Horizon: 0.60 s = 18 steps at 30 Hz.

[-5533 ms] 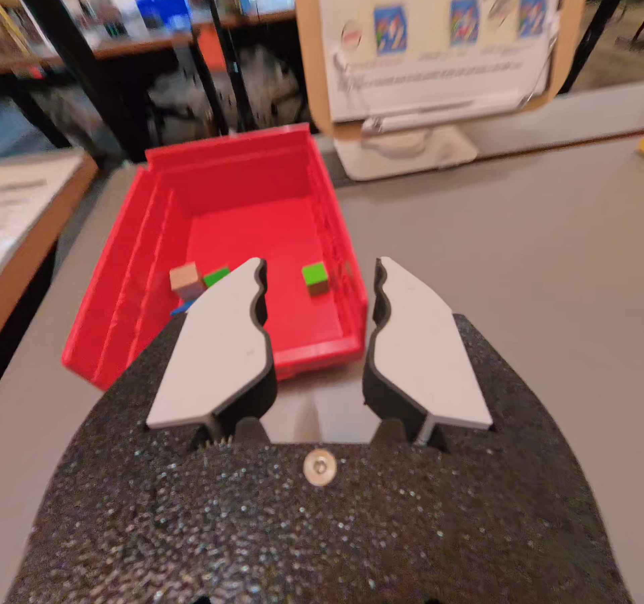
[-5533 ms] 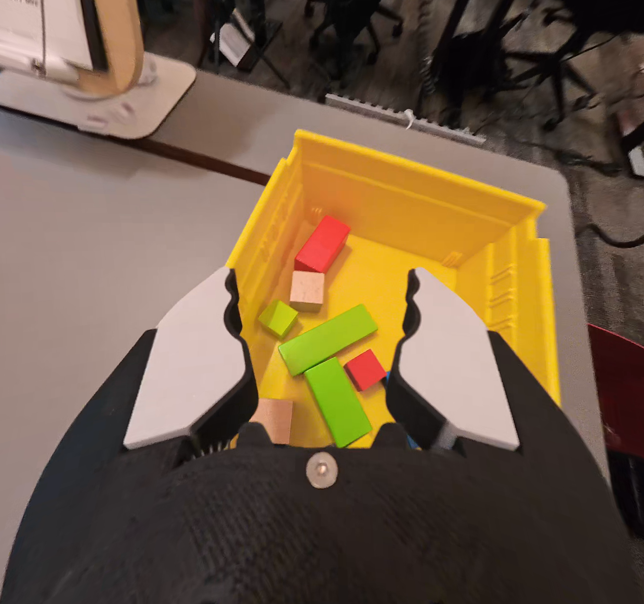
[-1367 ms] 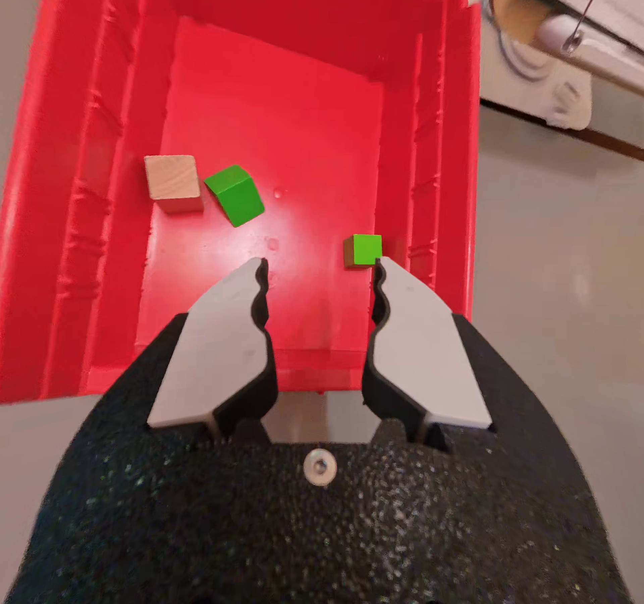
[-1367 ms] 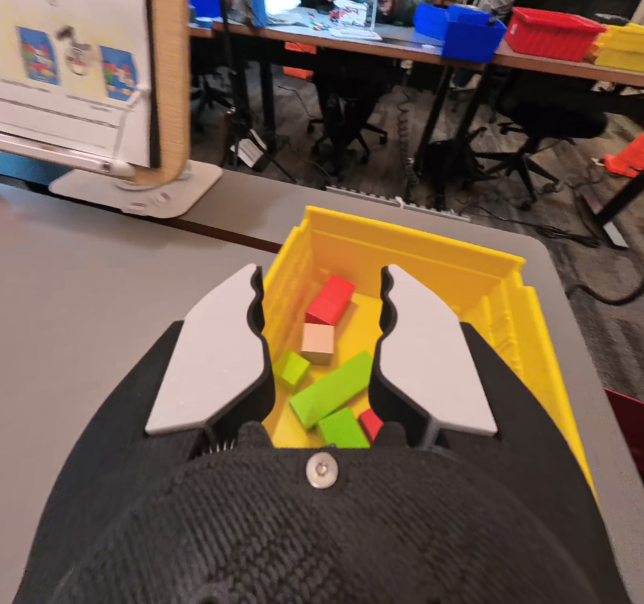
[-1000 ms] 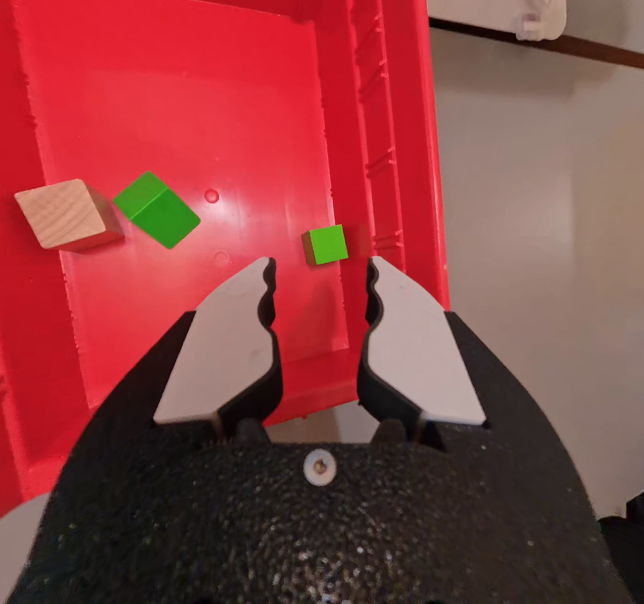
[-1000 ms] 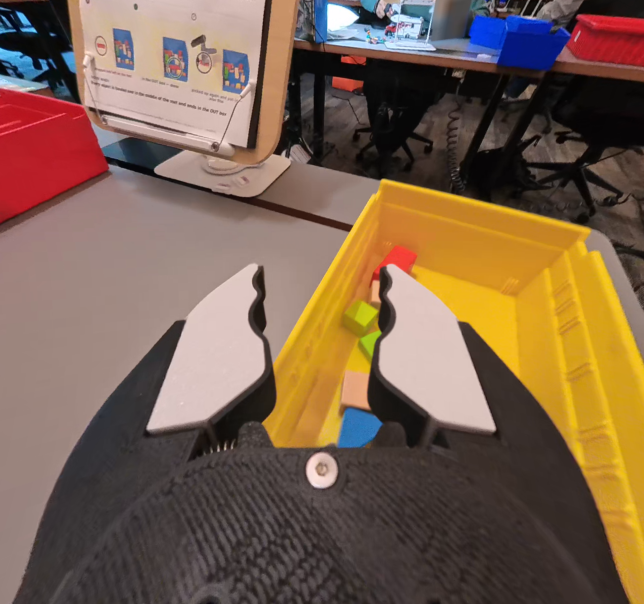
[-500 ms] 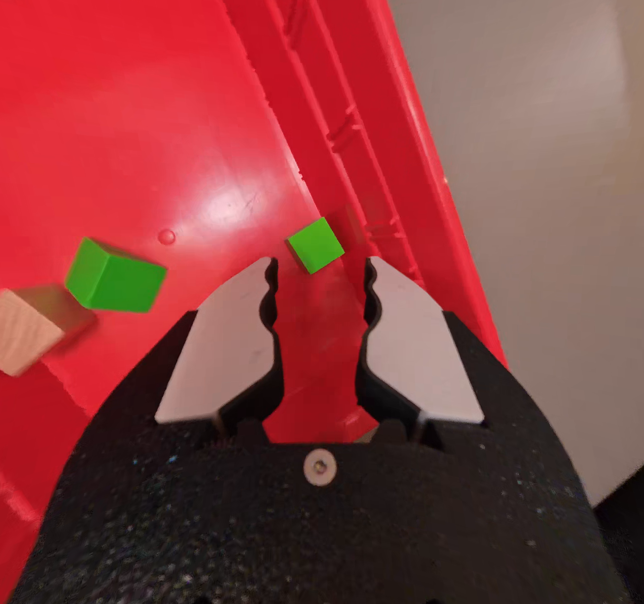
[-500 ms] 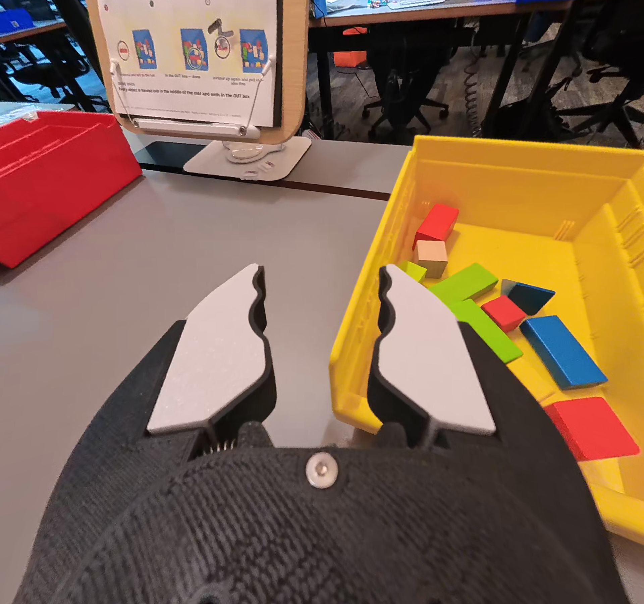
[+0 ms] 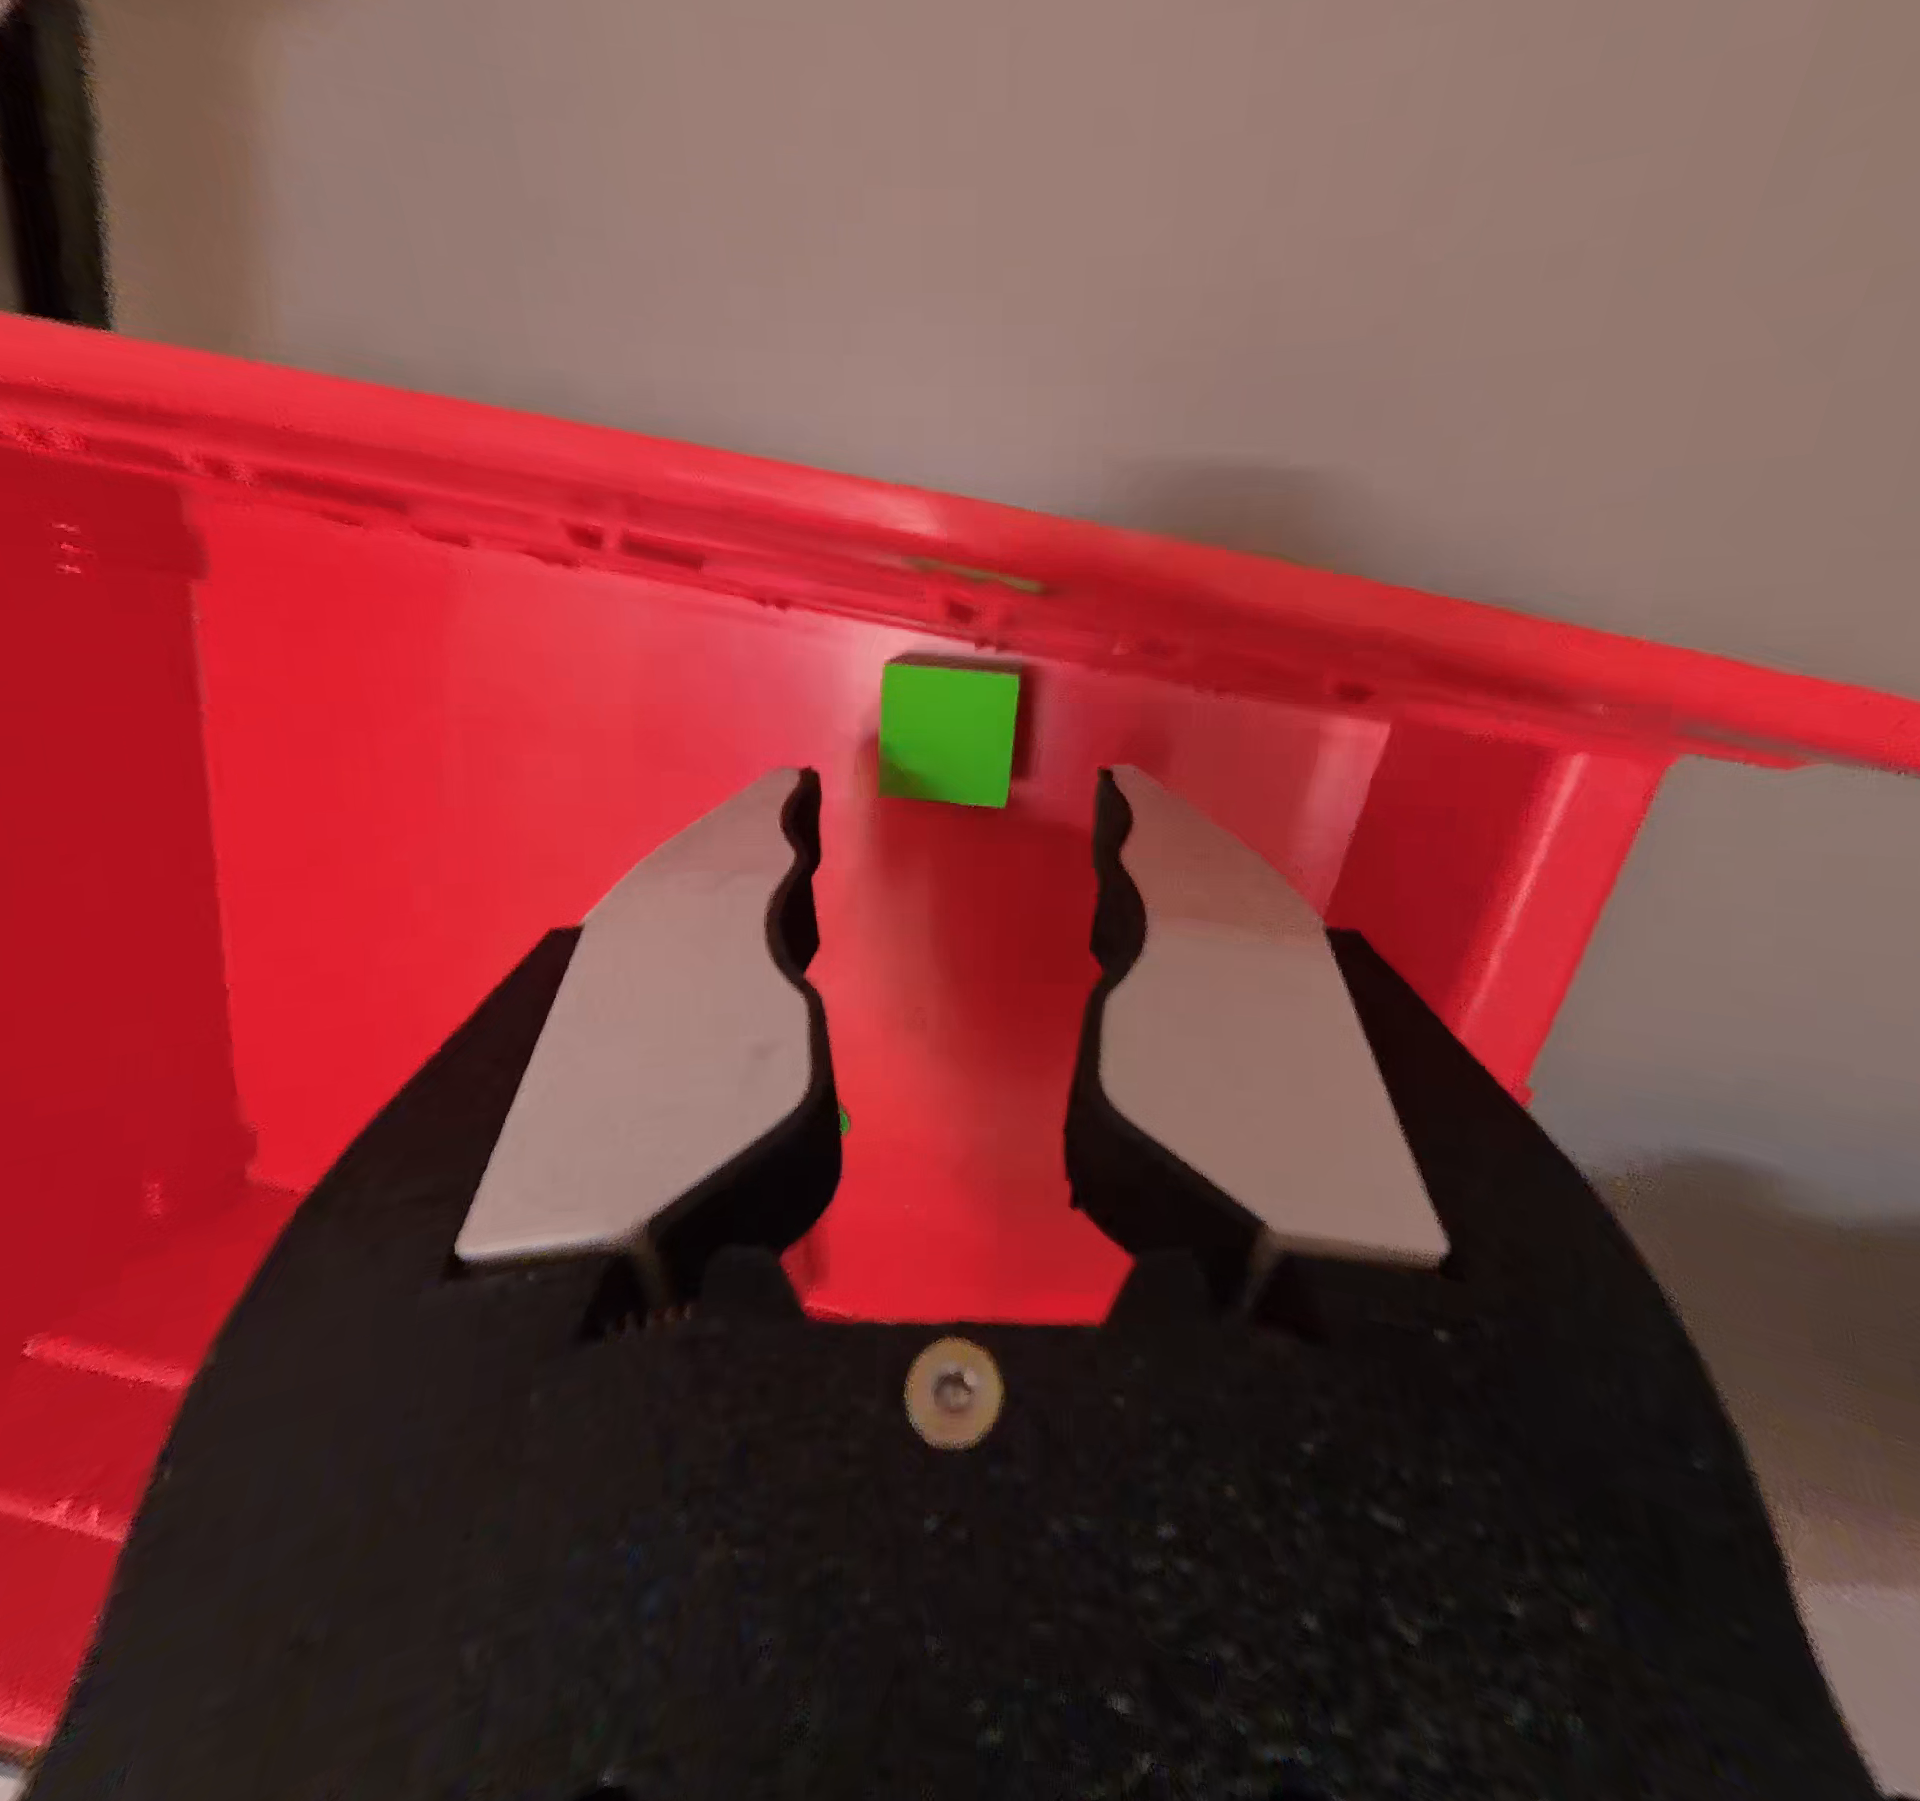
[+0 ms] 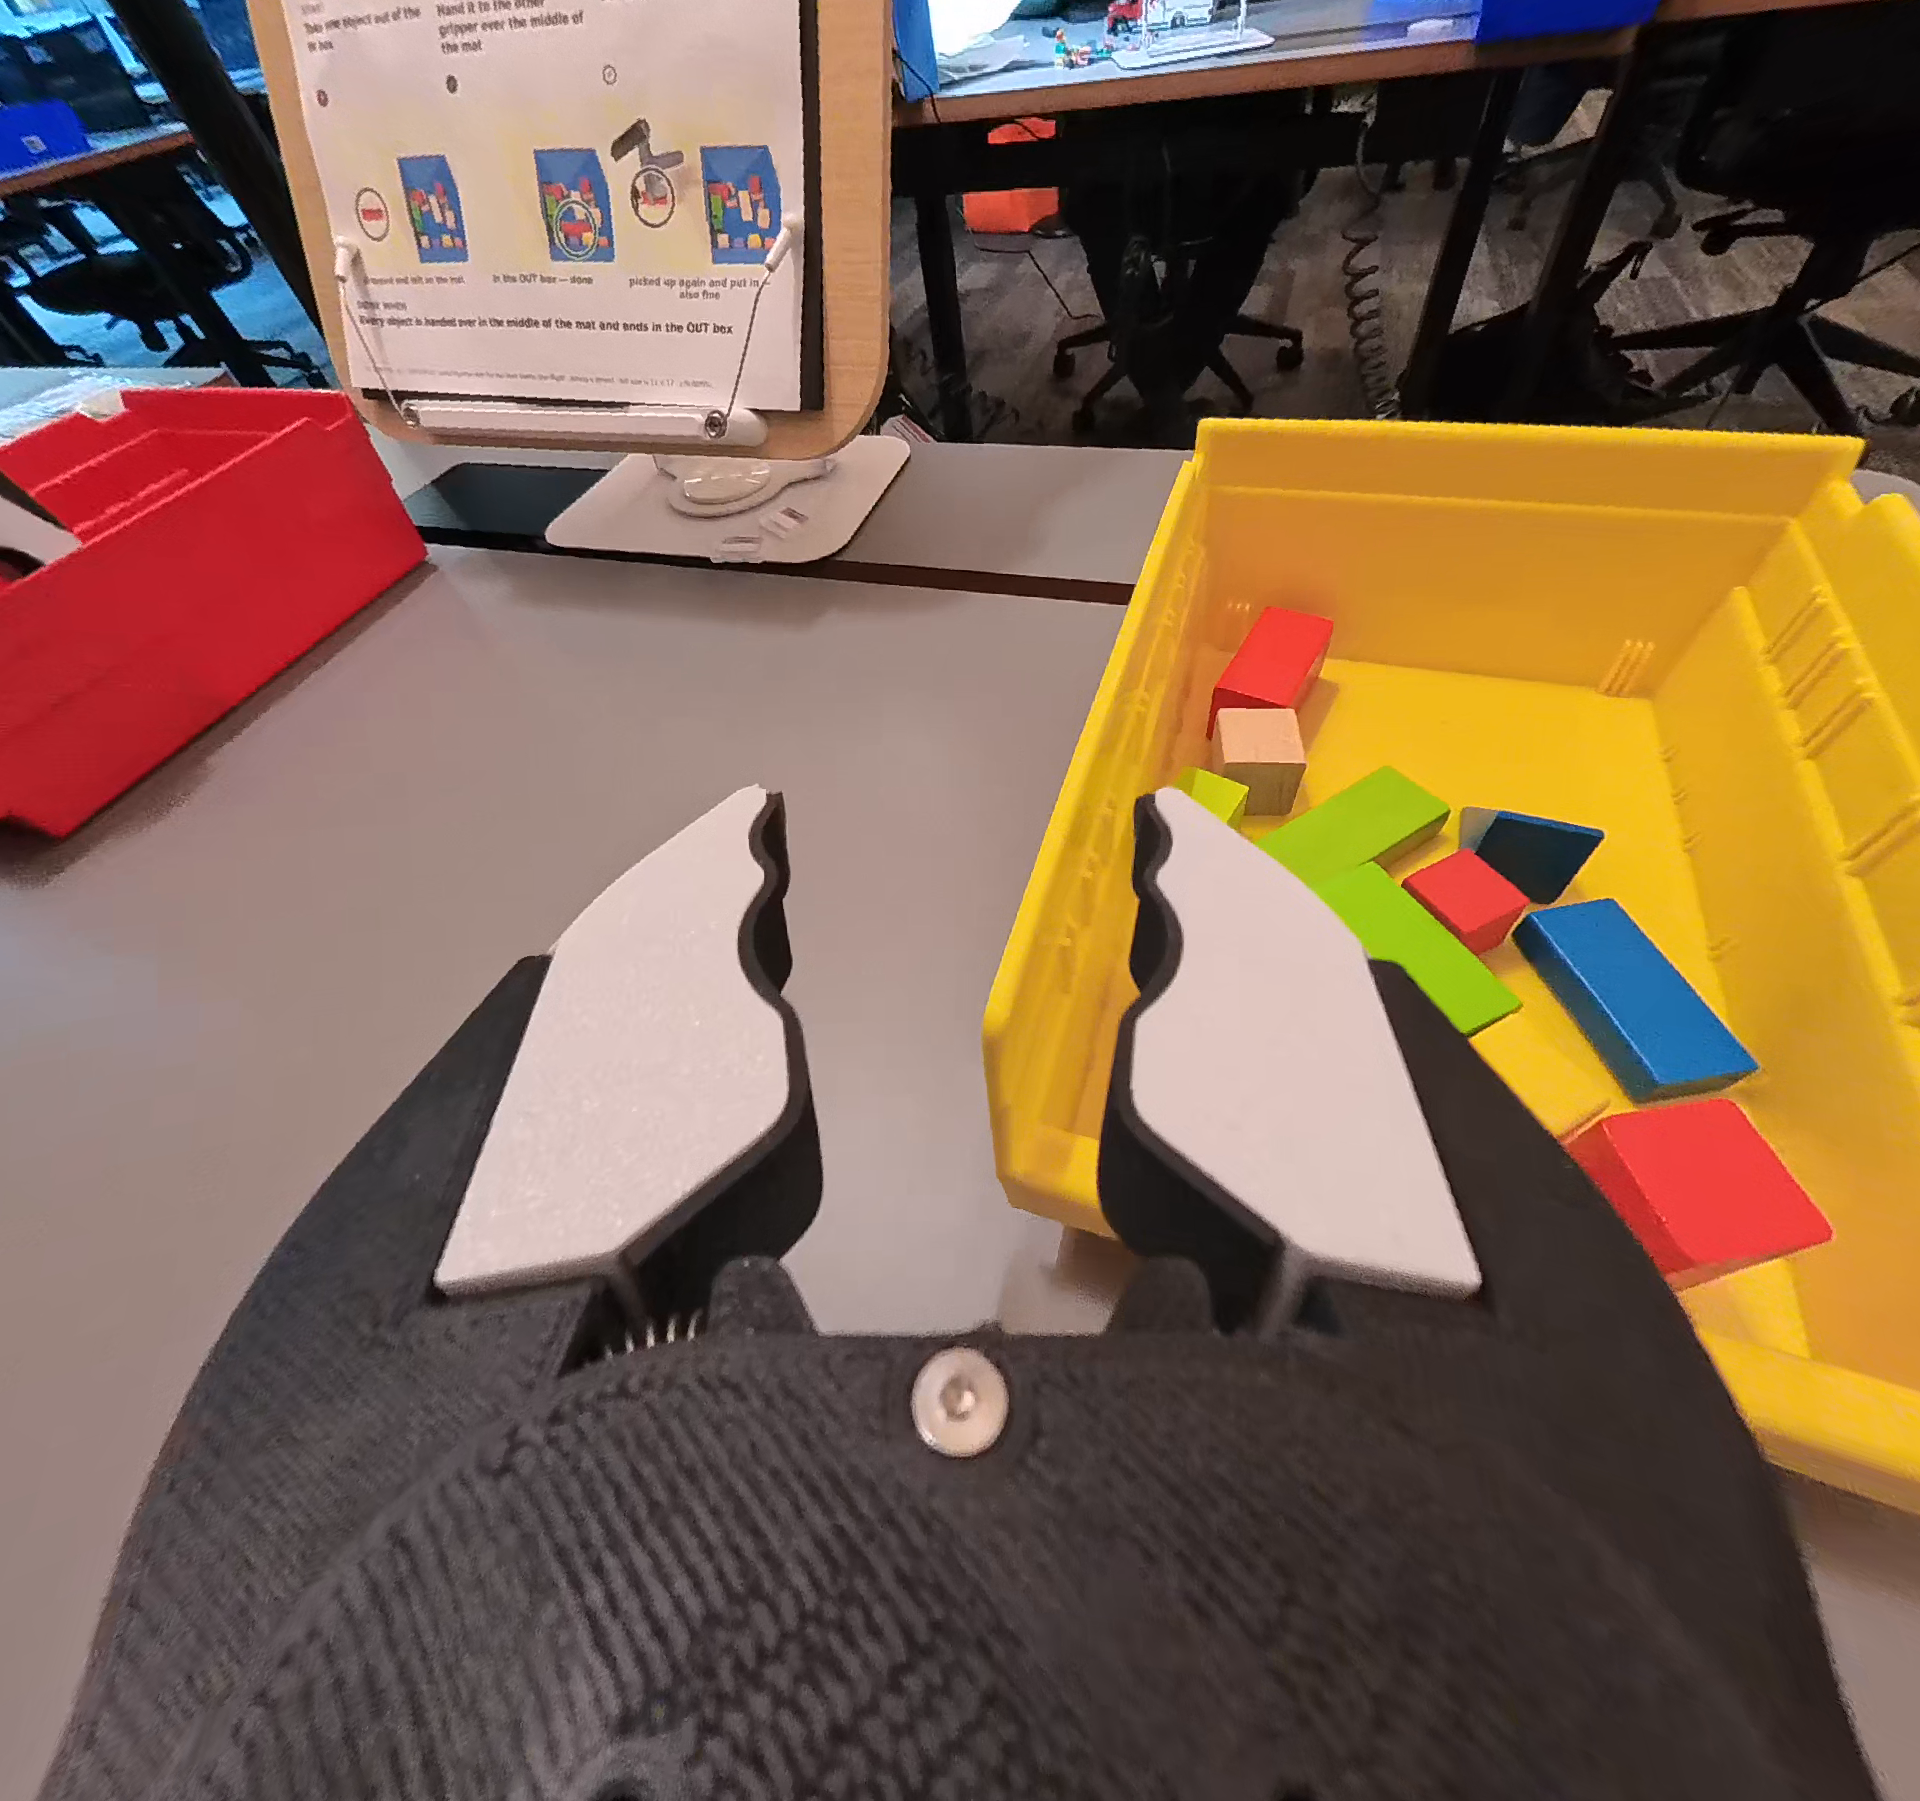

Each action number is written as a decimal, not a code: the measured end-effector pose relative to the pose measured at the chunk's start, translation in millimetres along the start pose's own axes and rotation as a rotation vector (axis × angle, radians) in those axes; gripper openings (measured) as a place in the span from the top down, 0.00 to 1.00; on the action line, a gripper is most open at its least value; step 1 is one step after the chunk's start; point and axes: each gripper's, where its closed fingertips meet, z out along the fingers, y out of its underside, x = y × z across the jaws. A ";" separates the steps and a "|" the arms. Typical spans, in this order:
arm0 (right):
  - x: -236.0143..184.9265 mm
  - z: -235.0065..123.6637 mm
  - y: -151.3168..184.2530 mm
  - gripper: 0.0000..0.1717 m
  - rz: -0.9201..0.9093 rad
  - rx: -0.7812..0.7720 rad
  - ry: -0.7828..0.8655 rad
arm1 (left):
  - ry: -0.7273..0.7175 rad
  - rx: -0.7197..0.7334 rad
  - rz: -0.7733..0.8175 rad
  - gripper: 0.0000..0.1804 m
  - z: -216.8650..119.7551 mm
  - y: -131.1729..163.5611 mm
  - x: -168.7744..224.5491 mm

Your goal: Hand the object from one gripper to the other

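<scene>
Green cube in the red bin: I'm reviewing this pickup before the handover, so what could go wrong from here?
1. The green cube sits close against the red bin's wall. The open left tool may strike the wall or nudge the cube away before closing.
2. The cube lies just beyond the fingertips, slightly left of centre, so closing now would likely miss it or catch only an edge.
3. The right tool waits open beside the yellow bin; swinging to the handover could clip its rim.

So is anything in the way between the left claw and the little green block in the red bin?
Nothing visible is. The left claw is open, and the green block sits just ahead of its tips on the floor of the red bin, close to the bin's side wall. Only bare red floor lies between them.
</scene>
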 end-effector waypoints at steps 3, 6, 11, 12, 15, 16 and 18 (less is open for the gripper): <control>-0.7 -2.0 1.2 0.62 0.003 0.000 -0.006 | 0.032 -0.068 0.007 0.72 12.6 6.4 -0.4; -3.1 -1.3 2.3 0.63 0.011 0.001 -0.019 | 0.047 -0.057 0.000 0.77 21.9 2.3 1.3; -23.7 5.2 -4.0 0.63 0.034 0.031 -0.092 | -0.098 -0.134 -0.038 0.86 -5.0 16.2 -9.7; -32.9 7.7 -6.1 0.63 0.035 0.038 -0.126 | -0.129 -0.091 -0.085 0.86 -17.7 12.9 -11.1; -65.6 17.2 -11.6 0.63 0.004 0.048 -0.225 | -0.206 0.172 -0.212 0.86 -66.6 -13.2 -6.9; -78.4 21.0 -13.1 0.63 -0.016 0.049 -0.259 | -0.215 0.283 -0.248 0.86 -84.9 -25.5 -1.3; -107.5 29.8 -15.5 0.62 -0.056 0.046 -0.338 | -0.197 0.539 -0.310 0.86 -122.1 -56.0 15.6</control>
